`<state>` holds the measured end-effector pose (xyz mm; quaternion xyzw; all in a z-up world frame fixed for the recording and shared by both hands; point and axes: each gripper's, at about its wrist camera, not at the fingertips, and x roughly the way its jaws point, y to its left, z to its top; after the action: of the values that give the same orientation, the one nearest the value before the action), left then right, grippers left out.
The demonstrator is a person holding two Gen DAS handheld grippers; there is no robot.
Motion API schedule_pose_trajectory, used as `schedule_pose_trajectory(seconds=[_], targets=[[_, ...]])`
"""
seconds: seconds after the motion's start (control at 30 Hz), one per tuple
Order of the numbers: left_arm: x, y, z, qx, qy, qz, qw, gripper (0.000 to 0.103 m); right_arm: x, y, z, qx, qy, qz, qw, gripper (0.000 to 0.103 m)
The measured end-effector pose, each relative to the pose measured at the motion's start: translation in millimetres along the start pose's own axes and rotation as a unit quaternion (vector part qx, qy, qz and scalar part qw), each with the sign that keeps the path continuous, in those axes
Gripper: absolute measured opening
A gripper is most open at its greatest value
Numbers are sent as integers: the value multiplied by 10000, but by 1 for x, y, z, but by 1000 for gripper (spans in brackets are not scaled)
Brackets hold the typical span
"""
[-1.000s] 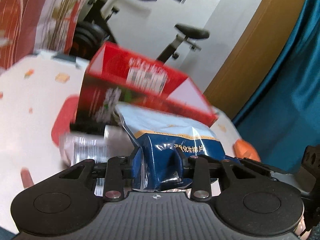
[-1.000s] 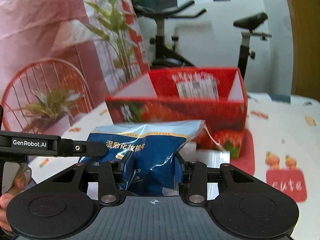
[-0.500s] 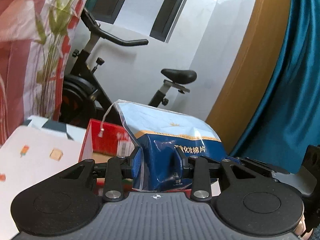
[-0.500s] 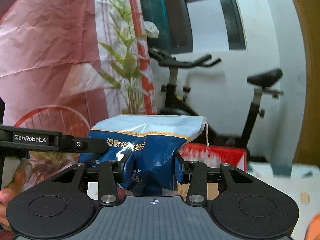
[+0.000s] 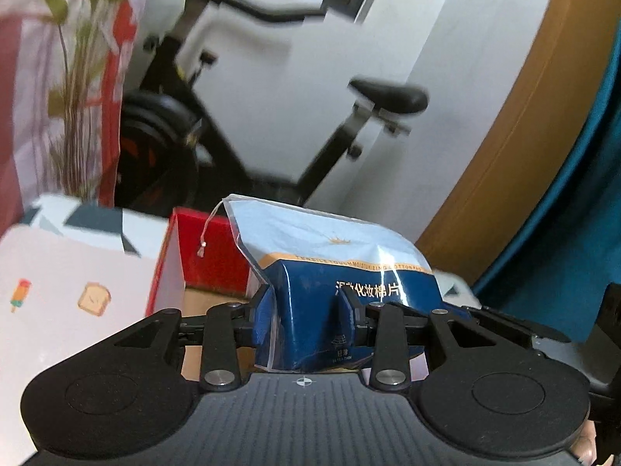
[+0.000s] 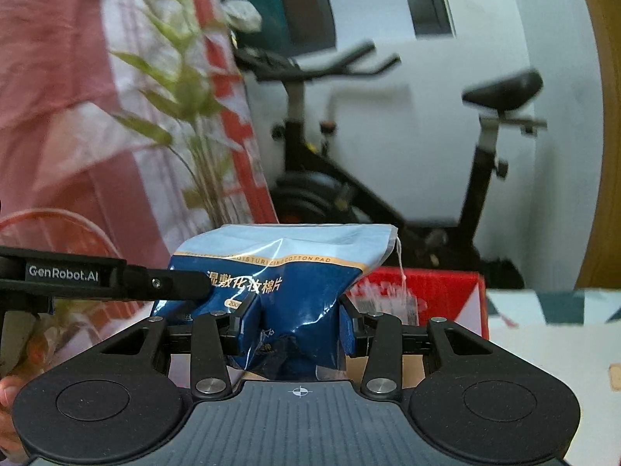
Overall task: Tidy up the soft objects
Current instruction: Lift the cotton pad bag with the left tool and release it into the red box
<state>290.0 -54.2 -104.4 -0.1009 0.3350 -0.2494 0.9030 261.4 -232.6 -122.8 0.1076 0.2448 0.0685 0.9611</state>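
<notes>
Both the left gripper (image 5: 304, 306) and right gripper (image 6: 291, 318) still clench the blue cotton-pad bag (image 5: 341, 272). Since 0.5 s ago, the red box (image 5: 209, 248) shows more behind it.

One blue cotton-pad bag (image 5: 345, 291), one red box (image 5: 209, 252), one exercise bike (image 6: 388, 178), two grippers (image 5: 302, 306) (image 6: 291, 322).

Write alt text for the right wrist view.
The right tool pinches a blue bag of cotton pads, with the left tool gripping the bag from the left. Behind it sit an open red box, an exercise bike and a leafy plant.
</notes>
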Motion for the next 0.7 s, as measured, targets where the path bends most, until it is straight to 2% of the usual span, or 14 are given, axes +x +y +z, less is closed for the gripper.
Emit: schedule_pose_trajectory(seconds=[0.07,0.2,0.37,0.53,0.7], targets=[[19,6,-1,-64,272,31,9996,38,17,-8,-5,85,231,-74,9997,39],[51,23,-8,-550,805,-47,9952,38,38,-25,-17,355,611,-239,9972,39],[76,25,-24,-536,1272,-85,9904,38,53,-43,-35,672,1109,-403,9907,39],[88,24,-35,-536,1570,-50,9861,38,59,-47,-48,817,1429,-518,9850,39],[86,22,-39,-395,1654,69,9854,38,61,-45,-51,781,1520,-625,9833,40]])
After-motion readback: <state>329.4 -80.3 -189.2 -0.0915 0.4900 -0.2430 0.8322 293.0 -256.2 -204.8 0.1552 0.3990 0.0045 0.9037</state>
